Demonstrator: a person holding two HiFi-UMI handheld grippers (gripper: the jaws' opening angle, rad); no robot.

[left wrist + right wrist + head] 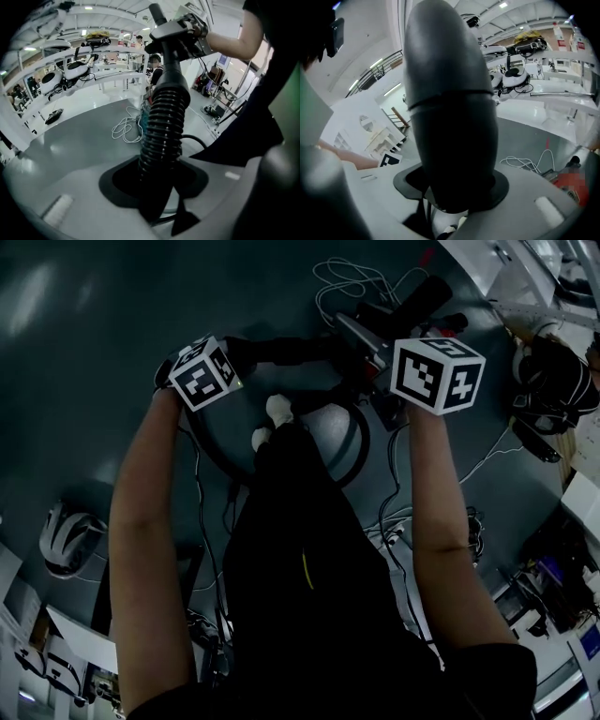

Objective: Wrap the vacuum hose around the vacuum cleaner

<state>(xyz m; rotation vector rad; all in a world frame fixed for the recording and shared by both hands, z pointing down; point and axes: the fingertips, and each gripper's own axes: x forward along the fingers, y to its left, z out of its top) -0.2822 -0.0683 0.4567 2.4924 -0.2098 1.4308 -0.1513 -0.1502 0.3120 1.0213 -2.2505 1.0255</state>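
Observation:
In the head view the grey round vacuum cleaner (335, 439) stands on the floor in front of my feet. Its black ribbed hose (281, 350) runs between the two grippers. My left gripper (234, 354) is shut on the hose; in the left gripper view the ribbed hose (161, 126) rises from the jaws to the handle (171, 30) at the top. My right gripper (394, 354) is at that handle. In the right gripper view the thick dark handle (450, 93) fills the space between the jaws, which stand open around it. The fingertips are hidden.
A loose white cable (349, 277) lies on the floor beyond the vacuum, also in the left gripper view as a white coil (125, 129). A helmet (66, 540) lies at the left, black gear (548, 385) at the right. Cords (398, 531) trail beside my legs.

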